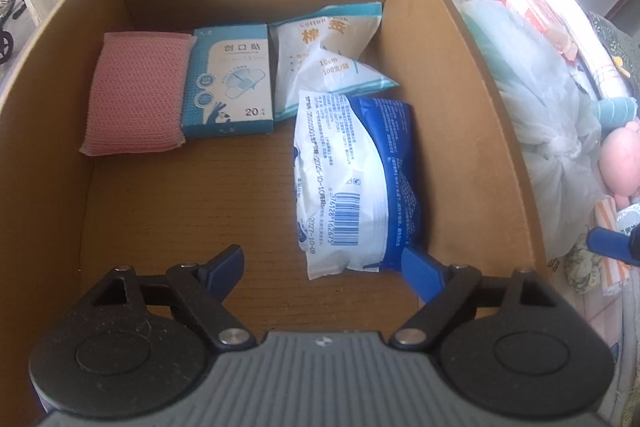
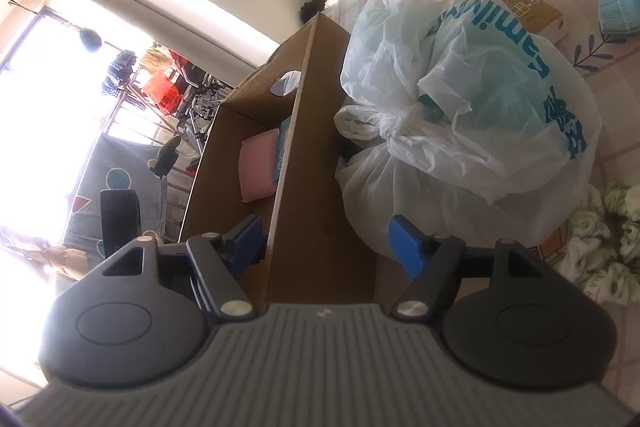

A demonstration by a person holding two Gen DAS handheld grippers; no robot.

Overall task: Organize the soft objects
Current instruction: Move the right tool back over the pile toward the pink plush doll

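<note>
Left gripper: my left gripper (image 1: 326, 265) hangs over the cardboard box (image 1: 460, 131) pointing steeply down, its jaws spread wide and gripping nothing; the right blue pad sits at the near edge of the blue-and-white wipes pack (image 1: 356, 183), and I cannot tell whether it touches.
Box contents: along the far wall I see a pink sponge (image 1: 136, 91), a teal plaster box (image 1: 230, 83) just beside it, then a cotton swab bag (image 1: 332, 51); the wipes pack lies nearer me by the right wall, overlapping the swab bag's near corner.
Right gripper: my right gripper (image 2: 328, 241) has its jaws apart and empty, straddling the cardboard box's side wall (image 2: 304, 163).
Outside the box: a knotted white plastic bag (image 2: 472, 115) sits against that wall on the patterned sheet (image 2: 608, 147); a crumpled green-and-white cloth (image 2: 600, 243) lies near it.
</note>
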